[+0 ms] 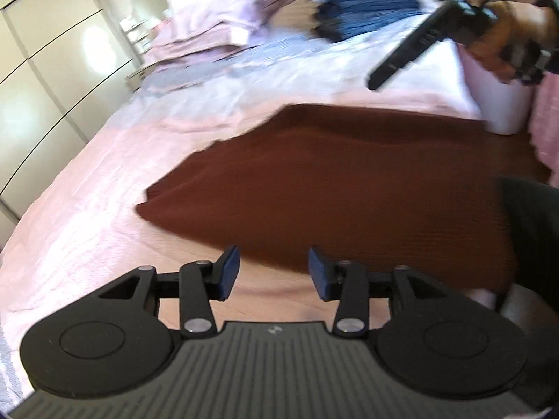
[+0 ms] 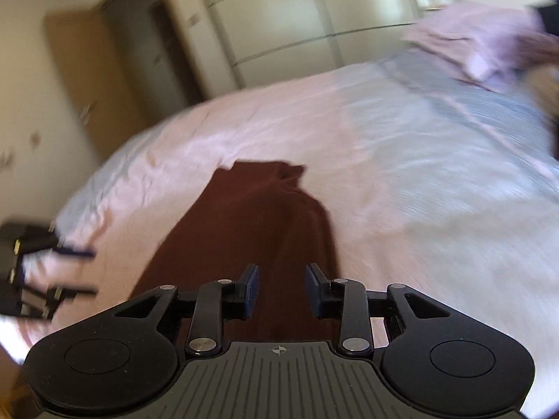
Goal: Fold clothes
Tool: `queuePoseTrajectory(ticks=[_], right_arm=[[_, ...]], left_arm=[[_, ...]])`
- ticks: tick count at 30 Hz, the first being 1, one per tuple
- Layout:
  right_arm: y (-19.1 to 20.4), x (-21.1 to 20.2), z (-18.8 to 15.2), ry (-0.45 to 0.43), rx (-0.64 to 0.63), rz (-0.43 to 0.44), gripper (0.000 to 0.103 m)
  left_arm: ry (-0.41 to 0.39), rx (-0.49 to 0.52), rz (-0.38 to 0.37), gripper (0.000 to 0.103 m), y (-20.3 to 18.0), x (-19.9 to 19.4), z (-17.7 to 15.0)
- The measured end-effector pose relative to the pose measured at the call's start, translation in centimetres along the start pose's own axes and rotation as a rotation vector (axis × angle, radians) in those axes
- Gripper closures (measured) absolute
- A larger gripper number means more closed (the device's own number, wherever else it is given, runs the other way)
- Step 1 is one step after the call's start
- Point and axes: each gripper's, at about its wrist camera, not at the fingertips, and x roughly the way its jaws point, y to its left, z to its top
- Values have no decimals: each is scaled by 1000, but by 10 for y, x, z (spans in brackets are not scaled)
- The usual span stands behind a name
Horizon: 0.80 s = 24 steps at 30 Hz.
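Pink bedspread [image 1: 87, 209] carries the maroon garment [image 1: 349, 188]; your left gripper [image 1: 274, 272] and right gripper [image 2: 282, 291] hover above it, fingers apart, empty.

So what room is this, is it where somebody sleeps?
Most likely a bedroom: a big bed with pink covers, pillows at its far end, and tall wardrobe doors along the wall.

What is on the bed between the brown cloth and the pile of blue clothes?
Only bare bedcover separates the brown cloth from the blue pile, seen in the left wrist view.
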Motion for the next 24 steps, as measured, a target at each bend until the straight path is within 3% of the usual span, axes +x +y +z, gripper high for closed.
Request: queuePoseTrajectory(ticks=[5, 10, 16, 19, 22, 24], right_arm=[[4, 84, 35, 101, -156, 56, 70], [-37, 132, 38, 173, -145, -4, 70], [-62, 123, 28, 168, -69, -40, 61], [-42, 96, 28, 124, -122, -51, 61], [-15, 61, 22, 84, -156, -4, 61], [-7, 54, 11, 101, -165, 10, 60]], left_arm=[[-2, -55, -6, 64, 49, 74, 19], [29, -100, -44, 64, 70, 130, 15], [43, -125, -31, 64, 65, 132, 8], [71, -89, 13, 64, 56, 121, 13], [110, -48, 63, 64, 43, 109, 18], [132, -33, 84, 64, 35, 102, 22]])
